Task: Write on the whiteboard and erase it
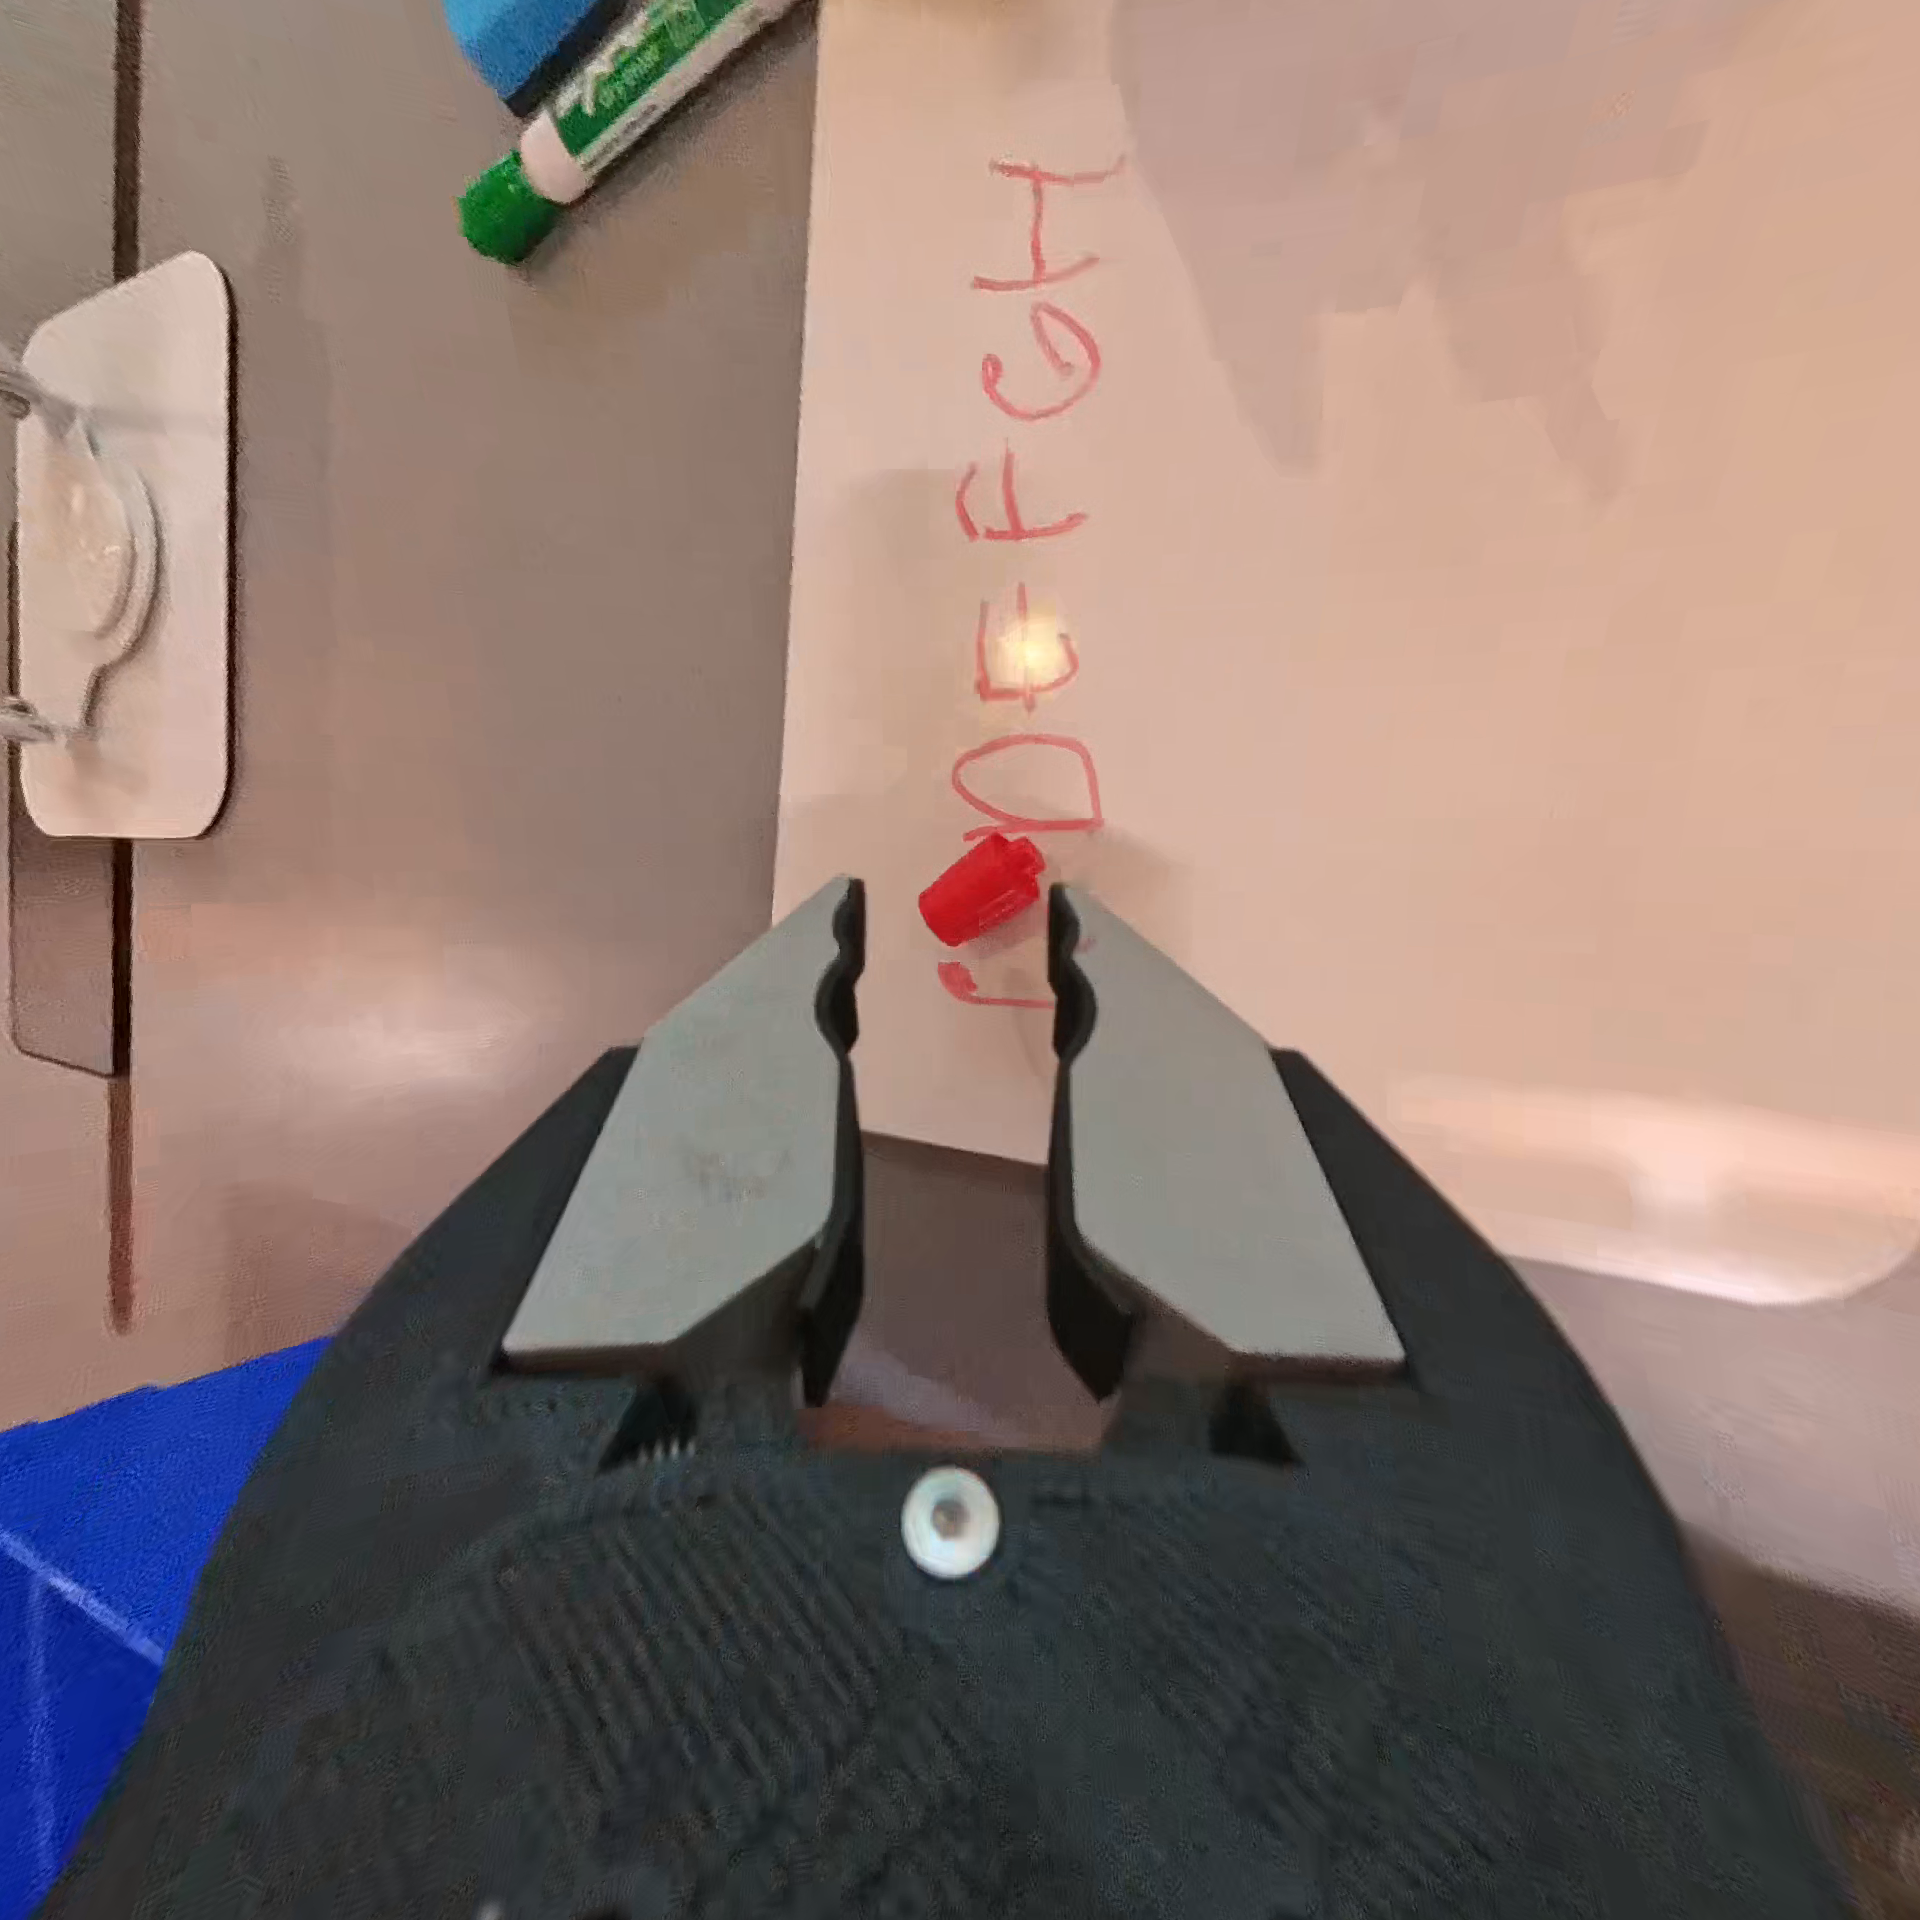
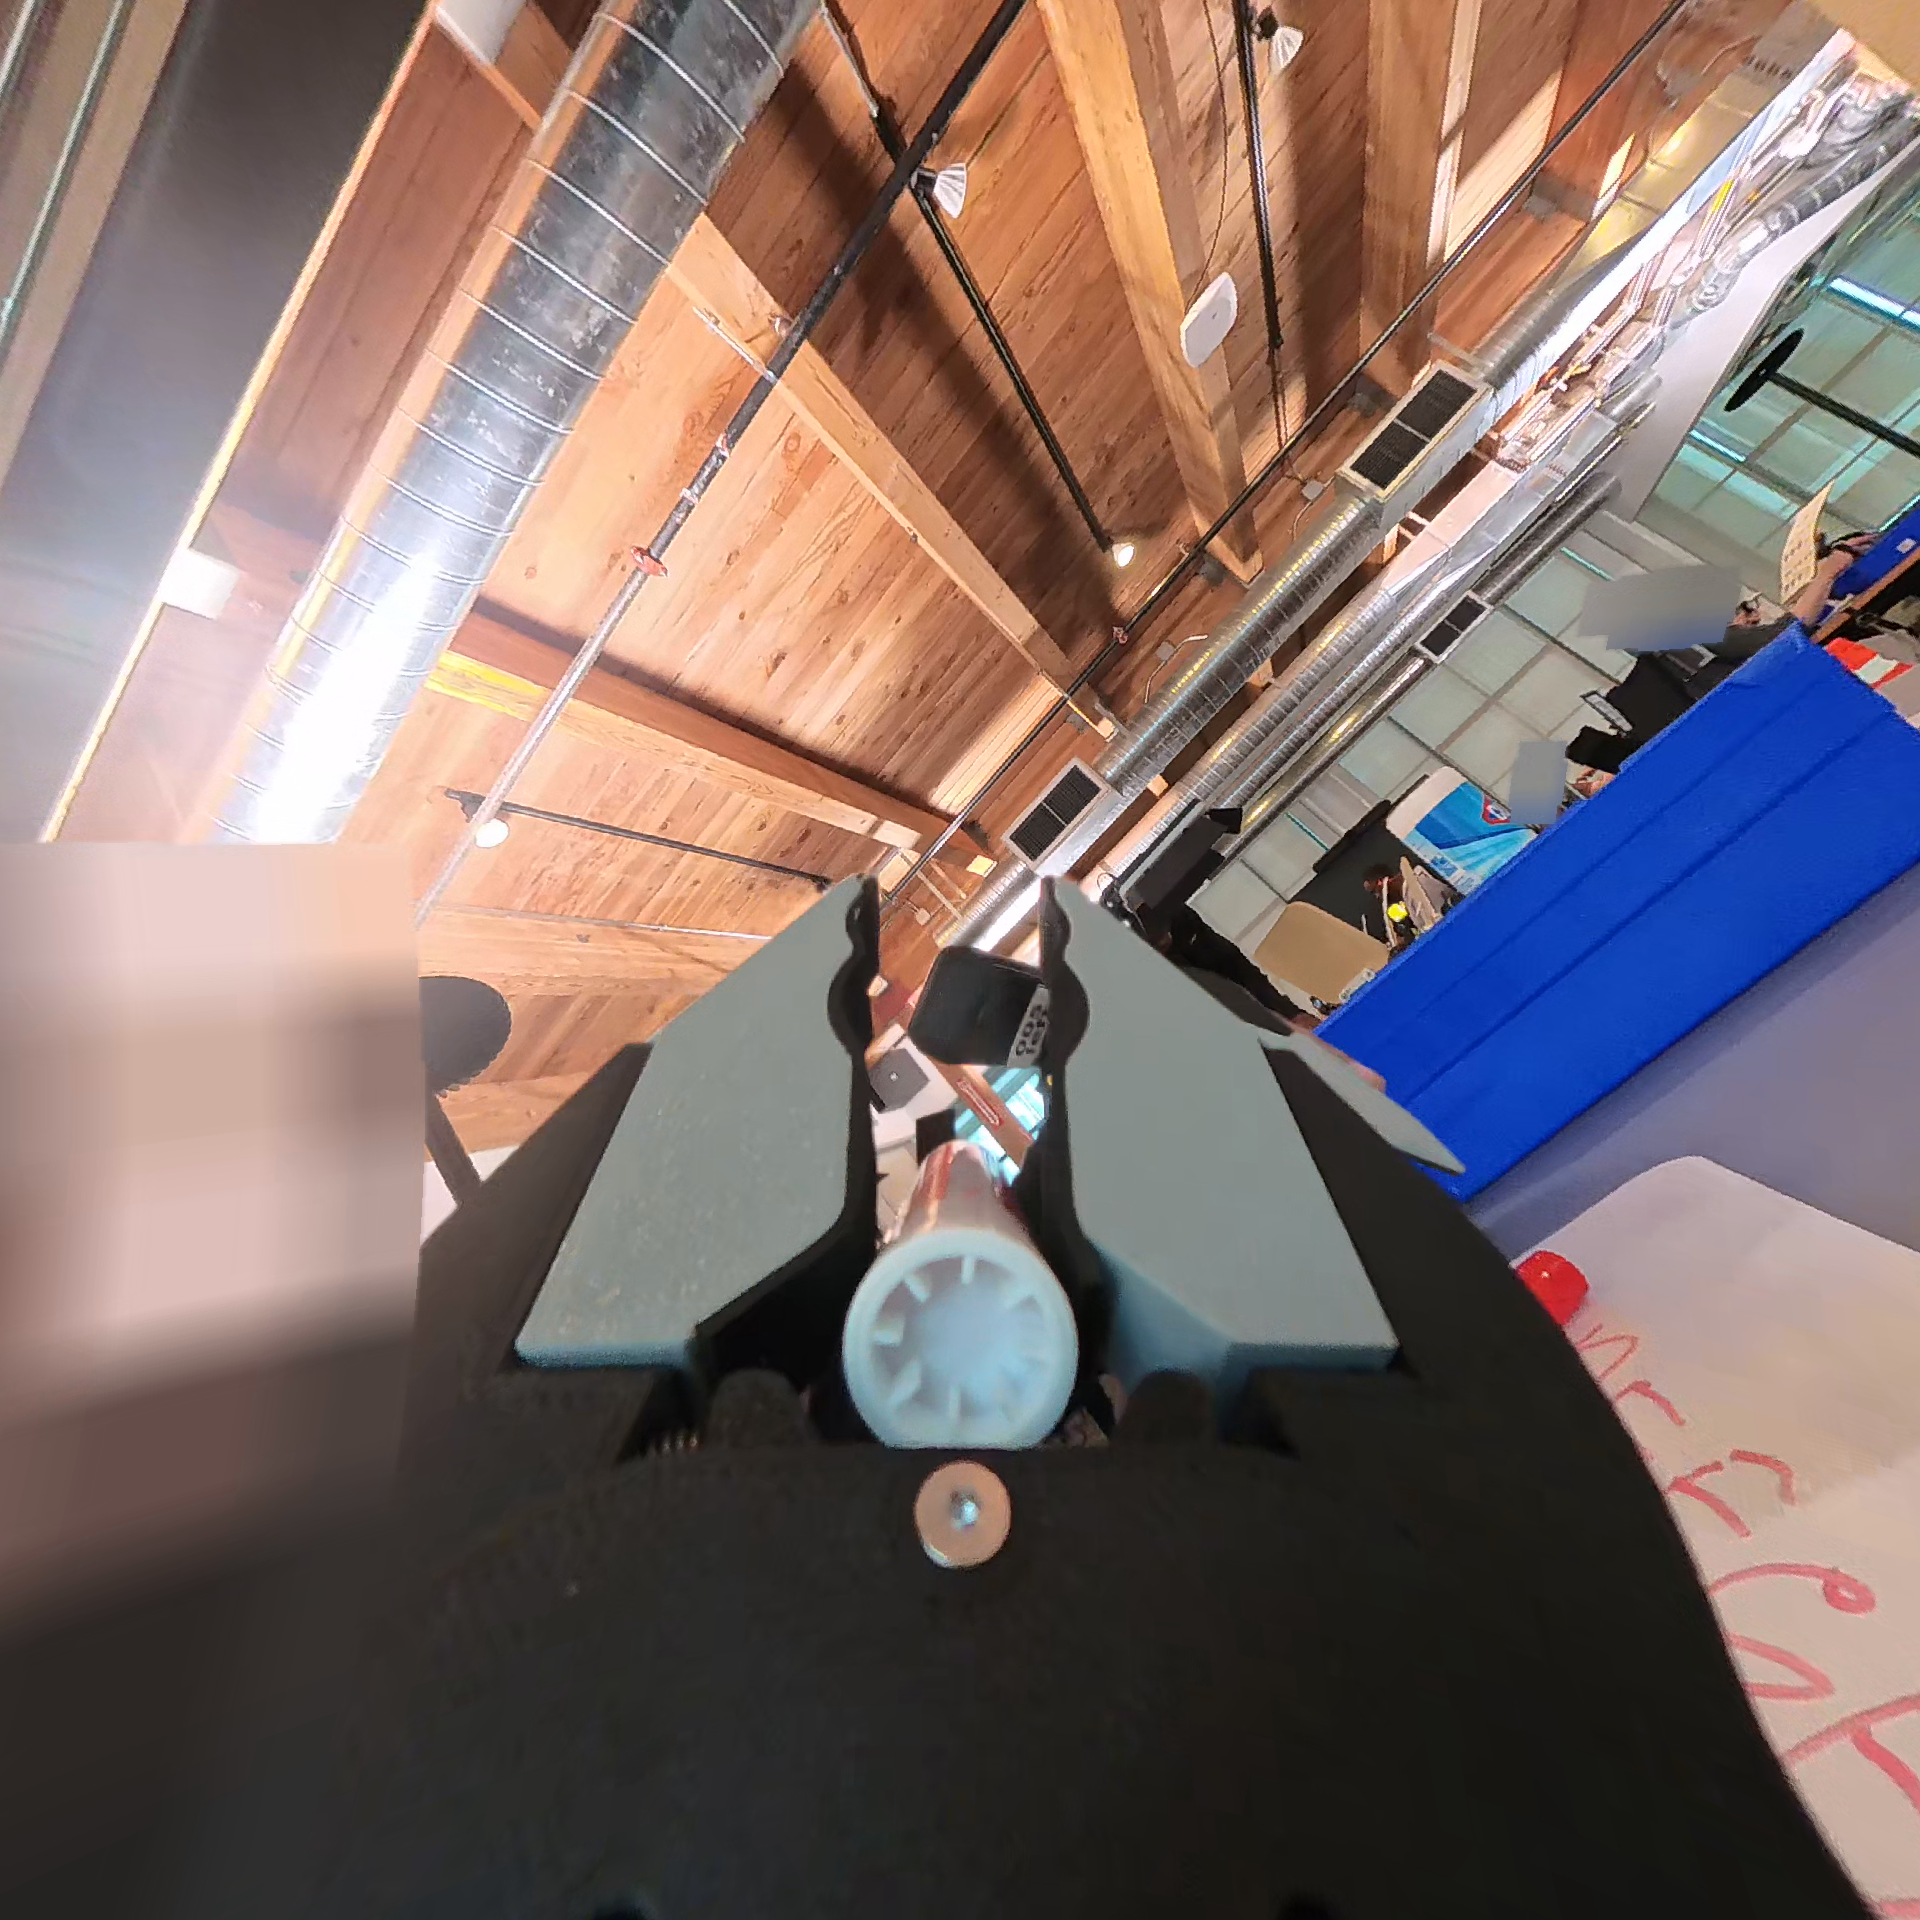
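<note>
**Marker and Cap Handling at the Whiteboard**

**Positions.** The whiteboard point(image 1: 1351, 623) lies flat on the worktop point(image 1: 468, 727) and carries a column of red letters point(image 1: 1029, 499). A red cap point(image 1: 977, 891) lies on its side on the board, in front of the tips of the left hand-held gripper point(image 1: 956, 914). A green marker point(image 1: 582, 125) and a blue eraser point(image 1: 520, 31) lie on the worktop beyond the board's edge.

**Gripper states.**
- Left hand-held gripper: released. Both fingers point(image 1: 727, 1143) stand apart and grip nothing; the cap lies past the tips, close to the right one. Contact cannot be determined.
- Right hand-held gripper point(image 2: 961, 935): clenched on a marker point(image 2: 961, 1340), whose barrel runs lengthwise between the fingers, with its pale butt end toward the camera. This gripper points up at the ceiling, away from the board.

**Handling judgement.**
- Cap: likely light, rigid plastic. It is round and on a slick board, so it will probably roll or skid if nudged by one finger. Straddle it across its ribbed barrel and close both fingers evenly.
- Marker: a stiff, smooth, light barrel. The lengthwise grip resists pushing, but the barrel may slide under pressure.
- Eraser: appears soft. Grip across its firmer dark backing.
</note>
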